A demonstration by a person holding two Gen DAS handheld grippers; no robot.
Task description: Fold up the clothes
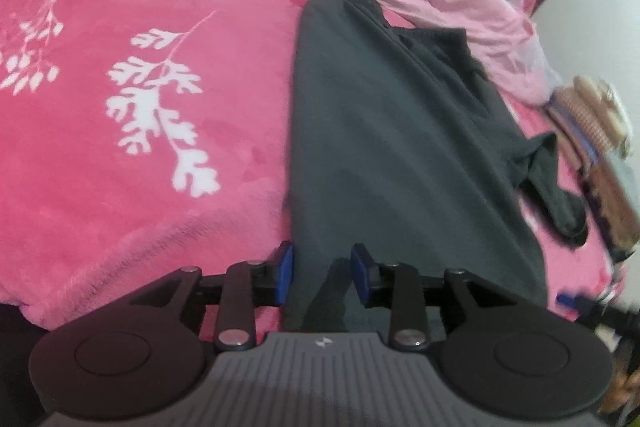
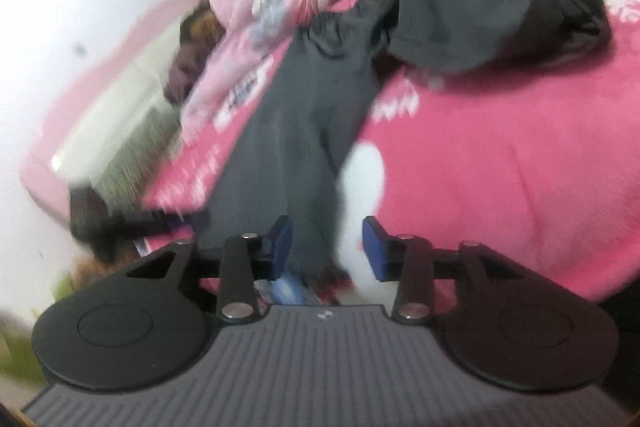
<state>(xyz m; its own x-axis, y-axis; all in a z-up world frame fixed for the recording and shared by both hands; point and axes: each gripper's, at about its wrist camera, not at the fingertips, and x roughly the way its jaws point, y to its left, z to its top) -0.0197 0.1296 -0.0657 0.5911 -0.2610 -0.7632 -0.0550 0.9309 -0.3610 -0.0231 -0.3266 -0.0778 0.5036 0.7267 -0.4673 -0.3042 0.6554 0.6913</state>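
At the near edge of the bed, our left gripper and right gripper both gape, nothing pinched, straddling the dark garment stretched along the pink blanket, so closing shallow risks snagging blanket fleece too.

Dark grey garment lying lengthwise on pink floral bed, upper part bunched, w/ sleeve crumpled to one side

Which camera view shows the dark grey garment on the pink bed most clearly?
The left wrist view: the dark grey garment lies sharp and nearly whole on the pink blanket. The right wrist view shows it blurred, as a narrow strip with a crumpled bunch at its far end.
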